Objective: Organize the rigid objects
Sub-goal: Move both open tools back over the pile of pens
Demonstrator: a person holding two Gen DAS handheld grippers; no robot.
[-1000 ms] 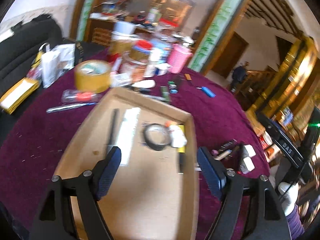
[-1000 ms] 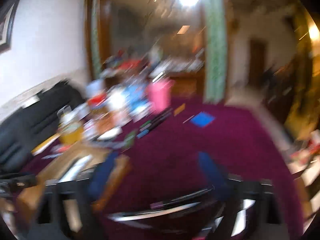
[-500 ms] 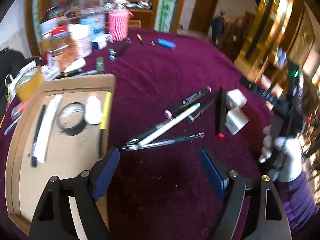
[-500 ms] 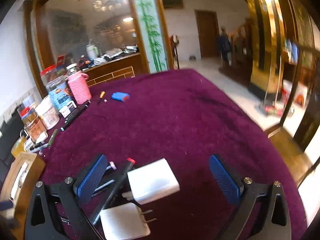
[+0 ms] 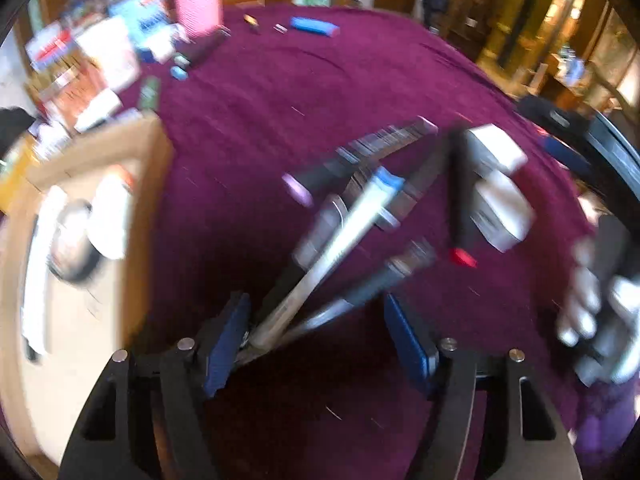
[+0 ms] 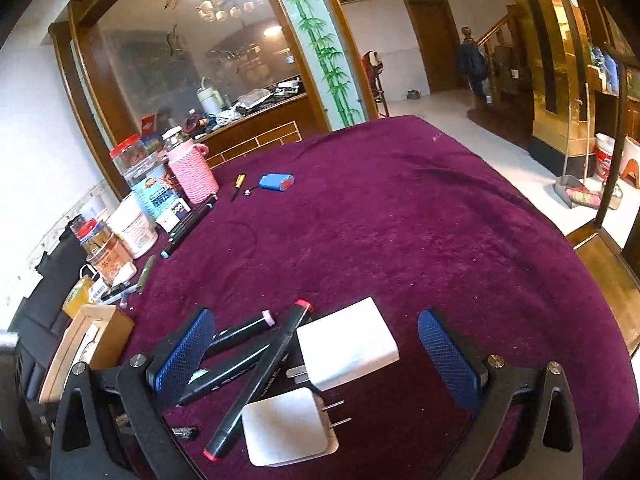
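I've swung my left gripper (image 5: pixel 316 340) off the cardboard tray (image 5: pixel 152 148) down onto the pile of pens (image 5: pixel 340 236), its jaws just closing around their ends, while my right gripper (image 6: pixel 316 356) straddles the white charger (image 6: pixel 348 344).

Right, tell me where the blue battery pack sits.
In the right wrist view the battery pack lies far back on the purple cloth, left of centre, just right of a small yellow pen and the pink-sleeved jar.

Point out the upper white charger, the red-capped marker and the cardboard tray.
upper white charger (image 6: pixel 347 342), right wrist view, top face
red-capped marker (image 6: pixel 262 376), right wrist view, mid barrel
cardboard tray (image 6: pixel 107 325), right wrist view, near corner wall
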